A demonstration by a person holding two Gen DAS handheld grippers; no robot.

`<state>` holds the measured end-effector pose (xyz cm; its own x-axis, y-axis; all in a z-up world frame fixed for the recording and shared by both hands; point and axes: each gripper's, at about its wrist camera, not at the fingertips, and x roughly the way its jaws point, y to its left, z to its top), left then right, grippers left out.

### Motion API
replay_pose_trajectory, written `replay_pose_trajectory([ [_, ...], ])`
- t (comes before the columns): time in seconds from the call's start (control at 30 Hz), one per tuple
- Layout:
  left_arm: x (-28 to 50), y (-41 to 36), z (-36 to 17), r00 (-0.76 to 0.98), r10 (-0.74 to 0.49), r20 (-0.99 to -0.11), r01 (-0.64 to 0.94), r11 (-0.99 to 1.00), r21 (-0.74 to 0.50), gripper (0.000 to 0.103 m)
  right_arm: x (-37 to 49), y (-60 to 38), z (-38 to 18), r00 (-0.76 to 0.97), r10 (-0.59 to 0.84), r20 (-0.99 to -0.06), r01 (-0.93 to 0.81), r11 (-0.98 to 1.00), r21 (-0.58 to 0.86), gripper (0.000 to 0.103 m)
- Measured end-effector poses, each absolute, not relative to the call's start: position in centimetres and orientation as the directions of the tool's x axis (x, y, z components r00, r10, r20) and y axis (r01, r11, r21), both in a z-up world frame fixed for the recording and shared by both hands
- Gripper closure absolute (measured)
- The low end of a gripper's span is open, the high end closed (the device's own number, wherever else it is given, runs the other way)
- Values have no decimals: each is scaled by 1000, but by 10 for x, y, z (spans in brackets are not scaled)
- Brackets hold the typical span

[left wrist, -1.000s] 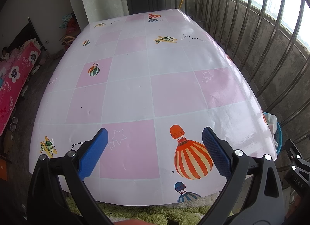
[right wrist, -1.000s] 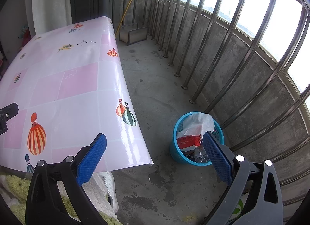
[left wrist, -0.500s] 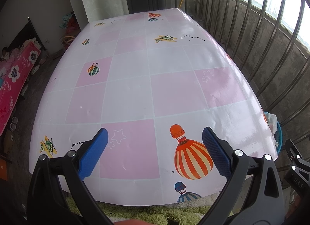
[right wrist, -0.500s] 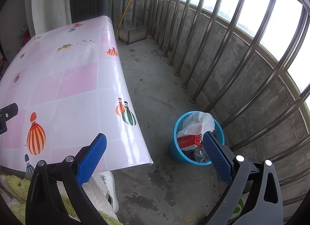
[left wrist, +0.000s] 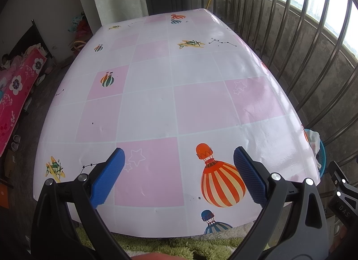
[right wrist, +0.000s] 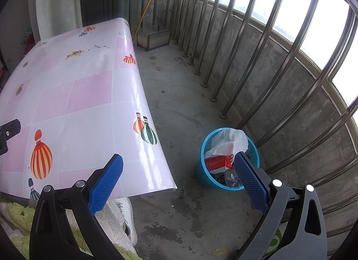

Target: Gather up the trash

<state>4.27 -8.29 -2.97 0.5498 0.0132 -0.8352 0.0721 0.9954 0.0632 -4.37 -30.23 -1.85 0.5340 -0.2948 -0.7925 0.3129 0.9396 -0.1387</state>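
Concrete balcony floor (right wrist: 179,107), steel railing bars (right wrist: 246,42) along the right of the frame. Pink-and-white checked tabletop (left wrist: 156,94) with balloon prints, filling the middle of the left wrist view. Left gripper (left wrist: 177,171) low in the frame above the near edge, blue fingers (left wrist: 107,177) spread wide, grasping nothing. Right gripper (right wrist: 177,175) likewise parted and empty, low in the right wrist view. Blue trash basket (right wrist: 202,176) on the floor, centre right, just beside the right-hand finger, well apart from the tabletop edge. Inside: white tissue (right wrist: 228,142), red packet (right wrist: 216,162), clear plastic bottle (right wrist: 231,178).
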Motion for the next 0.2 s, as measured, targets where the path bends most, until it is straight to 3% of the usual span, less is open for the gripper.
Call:
replay_pose_trajectory([
  [0.2, 42, -82, -34, 544, 13, -839, 65, 996, 58, 10, -44, -303, -18, 534, -295, -793, 313, 940, -139, 6],
])
